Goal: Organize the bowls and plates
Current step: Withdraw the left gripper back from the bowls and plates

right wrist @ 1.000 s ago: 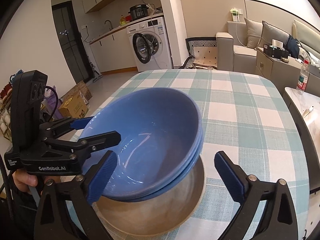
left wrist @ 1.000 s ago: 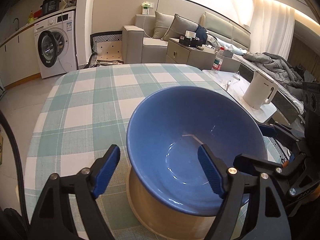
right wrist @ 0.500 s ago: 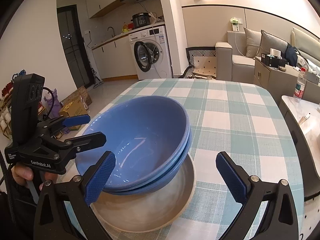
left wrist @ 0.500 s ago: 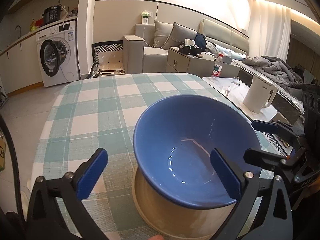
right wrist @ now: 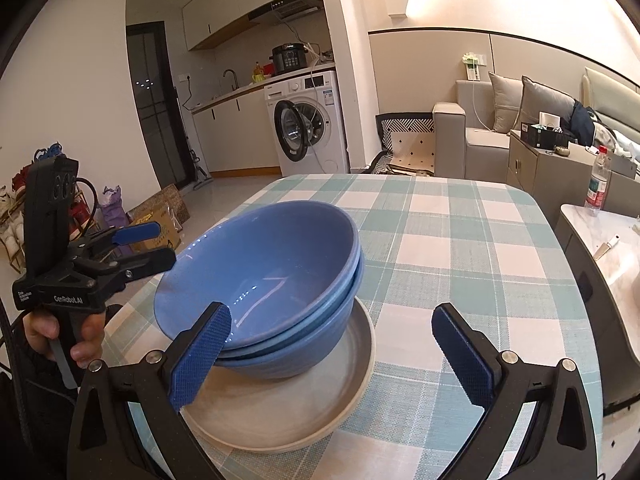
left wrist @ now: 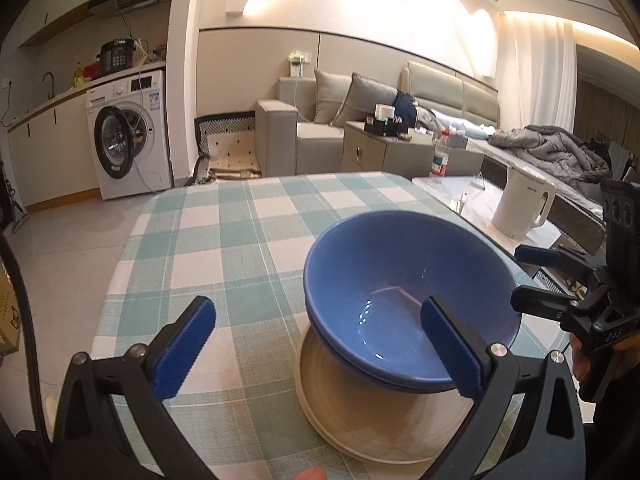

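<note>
Left tool (right wrist: pixel 132 246) body, side label: read "GenRobot.AI" in white letters.
Left tool, small label beside that: several lines of tiny white print, too small to read.
Right tool (left wrist: pixel 536 276) body: bore pale letters that looked like "DAS"; not certain.
Kettle (left wrist: pixel 522 208): carried a small dark mark on its side, too small to read.
Washer (right wrist: pixel 308 120): had a blue-and-white sticker and a small brand mark on its panel, neither legible.
Bottle (right wrist: pixel 598 184): wore a red-and-green label, print unreadable.
Cooker (right wrist: pixel 290 58): showed a control panel, no figures legible.
Box (right wrist: pixel 158 220) on floor: had printing, unreadable.
</note>
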A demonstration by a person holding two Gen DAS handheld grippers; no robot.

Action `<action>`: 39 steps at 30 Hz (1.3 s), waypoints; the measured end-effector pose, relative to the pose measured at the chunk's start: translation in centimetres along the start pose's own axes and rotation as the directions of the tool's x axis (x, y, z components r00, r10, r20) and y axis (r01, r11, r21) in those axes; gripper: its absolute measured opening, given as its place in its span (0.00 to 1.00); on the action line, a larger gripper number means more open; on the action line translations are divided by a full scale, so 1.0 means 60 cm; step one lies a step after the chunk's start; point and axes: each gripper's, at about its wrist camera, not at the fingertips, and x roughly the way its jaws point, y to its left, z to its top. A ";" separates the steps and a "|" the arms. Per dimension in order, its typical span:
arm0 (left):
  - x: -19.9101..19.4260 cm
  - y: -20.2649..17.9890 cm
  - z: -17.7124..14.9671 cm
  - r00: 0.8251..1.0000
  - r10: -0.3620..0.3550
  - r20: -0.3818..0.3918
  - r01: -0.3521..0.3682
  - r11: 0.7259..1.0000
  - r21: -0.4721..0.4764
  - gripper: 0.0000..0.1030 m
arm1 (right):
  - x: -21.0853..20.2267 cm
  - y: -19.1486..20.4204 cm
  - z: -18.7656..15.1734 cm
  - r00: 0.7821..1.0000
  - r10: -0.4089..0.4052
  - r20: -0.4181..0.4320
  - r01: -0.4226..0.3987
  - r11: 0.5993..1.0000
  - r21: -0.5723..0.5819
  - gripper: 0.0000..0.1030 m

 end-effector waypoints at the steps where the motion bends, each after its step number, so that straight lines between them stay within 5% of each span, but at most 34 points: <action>1: -0.003 0.002 -0.002 1.000 0.000 0.012 0.000 1.000 0.002 1.00 | -0.002 -0.001 -0.002 1.000 0.001 0.004 -0.001 1.000 -0.001 0.99; 24: -0.036 0.021 -0.062 0.990 0.036 0.135 -0.034 0.999 -0.013 1.00 | -0.050 -0.017 -0.059 0.992 0.036 0.119 -0.028 0.997 -0.068 0.99; 39: -0.032 0.024 -0.094 0.990 0.044 0.135 -0.047 0.999 0.015 1.00 | -0.053 -0.018 -0.080 0.979 0.093 0.179 -0.076 0.992 -0.102 0.99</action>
